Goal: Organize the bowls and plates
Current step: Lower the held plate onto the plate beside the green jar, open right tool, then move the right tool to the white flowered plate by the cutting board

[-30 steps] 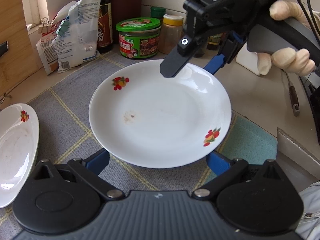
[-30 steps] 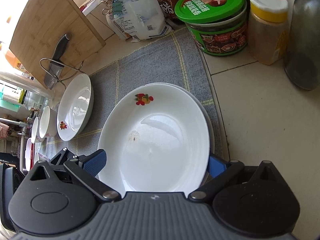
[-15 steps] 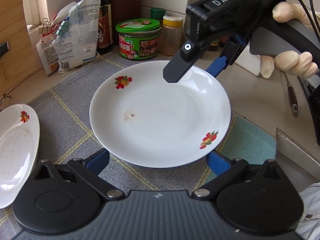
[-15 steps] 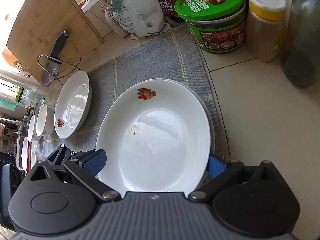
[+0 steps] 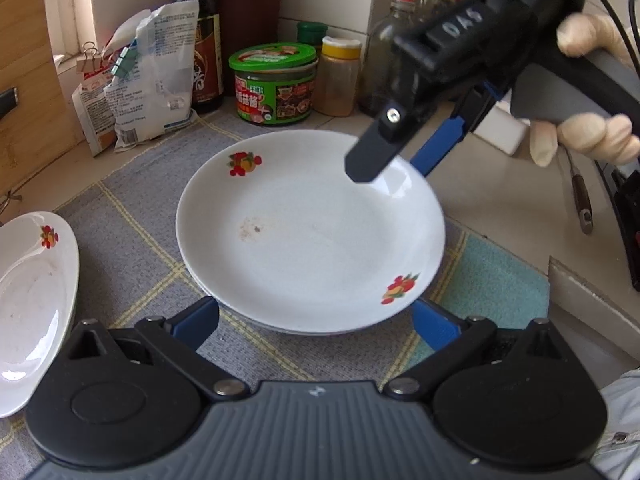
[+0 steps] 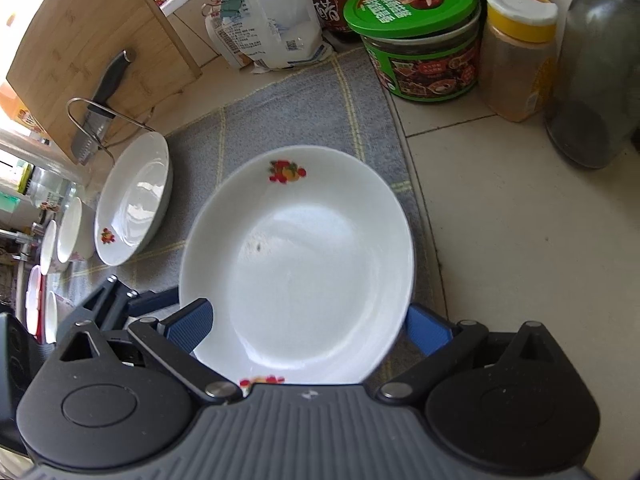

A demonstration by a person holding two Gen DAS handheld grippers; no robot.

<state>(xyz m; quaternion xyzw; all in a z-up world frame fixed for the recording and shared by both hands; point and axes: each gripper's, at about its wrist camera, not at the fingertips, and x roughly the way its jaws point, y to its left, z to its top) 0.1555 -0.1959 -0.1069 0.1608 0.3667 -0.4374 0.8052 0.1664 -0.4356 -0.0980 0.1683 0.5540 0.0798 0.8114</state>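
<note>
Bright window daylight, glare on plate, fisheye-bent edges, blurred tongs.

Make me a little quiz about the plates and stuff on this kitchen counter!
1. True or false: the top plate rests on a second plate.
2. The jar behind it has a lid that is: A red, B green, C blue.
3. How many fruit pictures does the top plate show in the left wrist view?
Key: 1 true; 2 B; 3 two.
</note>
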